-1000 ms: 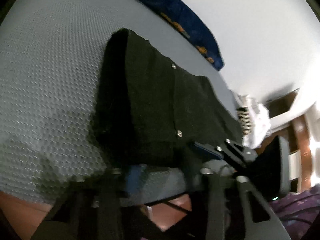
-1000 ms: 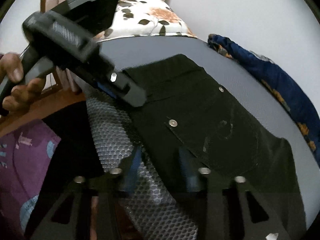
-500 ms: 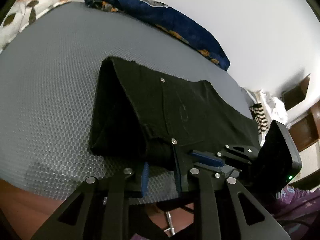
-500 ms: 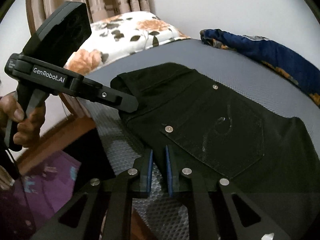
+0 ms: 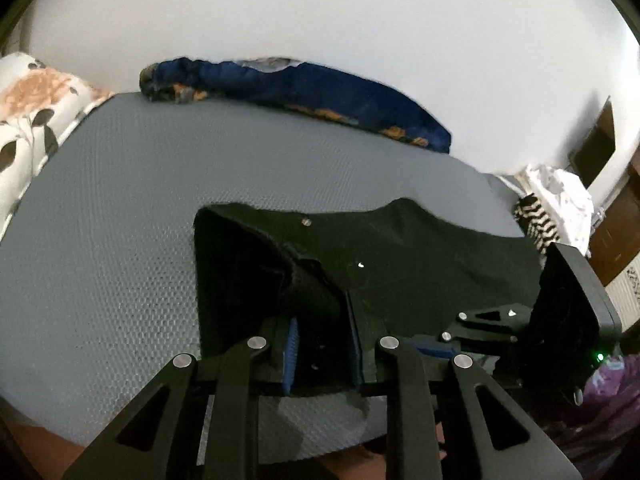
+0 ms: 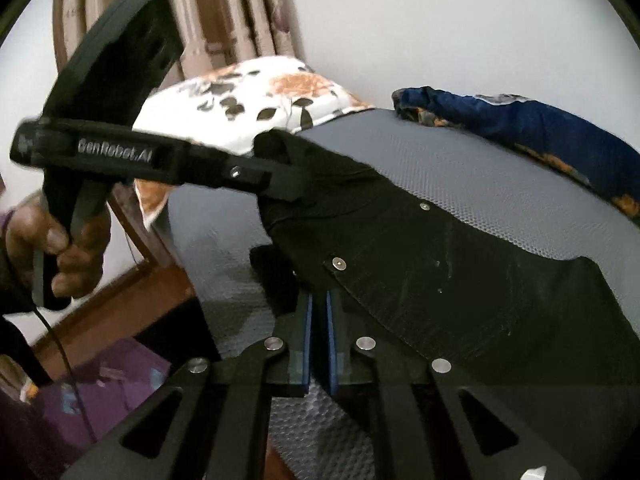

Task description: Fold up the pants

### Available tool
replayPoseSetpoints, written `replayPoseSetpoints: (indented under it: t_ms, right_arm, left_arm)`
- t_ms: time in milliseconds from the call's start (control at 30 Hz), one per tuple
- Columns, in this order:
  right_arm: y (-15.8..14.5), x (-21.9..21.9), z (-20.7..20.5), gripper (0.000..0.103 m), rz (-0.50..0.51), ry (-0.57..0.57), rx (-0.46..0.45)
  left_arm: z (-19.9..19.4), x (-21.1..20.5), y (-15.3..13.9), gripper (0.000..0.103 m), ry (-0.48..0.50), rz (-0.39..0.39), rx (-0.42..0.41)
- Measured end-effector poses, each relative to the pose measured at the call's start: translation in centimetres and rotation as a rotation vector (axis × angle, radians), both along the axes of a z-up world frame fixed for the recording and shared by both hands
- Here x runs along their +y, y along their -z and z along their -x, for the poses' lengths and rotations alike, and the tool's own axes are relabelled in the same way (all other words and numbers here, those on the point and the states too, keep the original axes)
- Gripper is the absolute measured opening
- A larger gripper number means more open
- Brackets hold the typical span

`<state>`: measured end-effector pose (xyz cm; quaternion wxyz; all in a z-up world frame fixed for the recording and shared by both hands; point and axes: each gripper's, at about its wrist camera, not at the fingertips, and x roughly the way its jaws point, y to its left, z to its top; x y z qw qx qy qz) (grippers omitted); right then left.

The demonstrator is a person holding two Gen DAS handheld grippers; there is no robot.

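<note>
Black pants [image 5: 400, 264] lie on a grey mesh mattress [image 5: 120, 240], back pocket and rivets facing up. My left gripper [image 5: 322, 316] is shut on a thick fold of the waist corner, which bunches between its blue pads. In the right wrist view that left gripper [image 6: 280, 184] holds the raised corner, with a person's hand [image 6: 72, 248] on its handle. My right gripper [image 6: 318, 300] is closing tight on the pants [image 6: 440, 280] at the waist edge beside the pocket, its pads almost together. The right gripper [image 5: 420, 344] also shows at the left wrist view's lower right.
A rolled blue blanket [image 5: 300, 84] lies along the wall at the mattress's far edge. A floral pillow [image 6: 260, 92] sits at the head end, curtains [image 6: 240, 12] behind it. White and striped clothes [image 5: 556, 200] are piled at the far right. Purple cloth [image 6: 100, 380] lies on the floor.
Both grippers' jaws have narrowed onto the waist edge. The left gripper has risen and rolled level, pulling its corner of the pants up off the mattress.
</note>
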<state>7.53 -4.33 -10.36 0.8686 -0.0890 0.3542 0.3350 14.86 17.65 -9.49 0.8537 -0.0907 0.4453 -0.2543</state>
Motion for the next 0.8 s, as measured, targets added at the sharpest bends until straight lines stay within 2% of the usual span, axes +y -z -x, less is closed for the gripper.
replayPoseSetpoints:
  t_ms: [33,67,133,167,333,400,467,567,633,733,800]
  right_arm:
    - [0.7,0.2,-0.2,0.006,0.003,-0.002,0.025]
    - [1.6,0.3,-0.5,0.006,0.007,-0.004,0.051]
    - [2.9,0.9,-0.2,0.009,0.036,-0.033,0.069]
    - [3.1,1.1,0.2,0.01,0.046,-0.045,0.06]
    - [3.0,0.9,-0.5,0.01,0.028,-0.052,0.08]
    - [3.0,0.9,-0.5,0.01,0.022,-0.053,0.085]
    - [3.0,0.7,-0.7,0.01,-0.004,-0.042,0.103]
    - [3.1,0.3,-0.9,0.01,-0.051,-0.023,0.13]
    - [3.3,0.5,-0.8,0.01,-0.046,-0.029,0.125]
    - [3.3,0.7,-0.8,0.012,-0.043,-0.035,0.129]
    - [3.4,0.6,-1.0,0.012,-0.059,-0.034,0.146]
  left_arm:
    - [-0.3,0.5,1.4,0.022,-0.007,-0.015,0.031]
    - [-0.8,1.3,3.6,0.022,-0.028,-0.027,0.096]
    - [-0.7,3.3,6.3,0.022,-0.075,0.056,0.199]
    - [-0.3,4.1,6.8,0.025,-0.093,0.095,0.203]
    - [-0.1,3.1,6.4,0.029,-0.07,0.048,0.124]
    - [-0.3,3.3,6.2,0.036,-0.074,0.055,0.112]
    - [-0.3,4.9,5.8,0.053,-0.124,0.024,0.069]
    - [-0.4,6.8,4.9,0.058,-0.207,-0.006,0.021]
    - [-0.2,8.1,4.3,0.058,-0.262,-0.022,0.006]
    - [0.4,8.6,2.3,0.058,-0.261,0.057,-0.029]
    - [0.2,6.7,1.3,0.058,-0.139,0.121,-0.021]
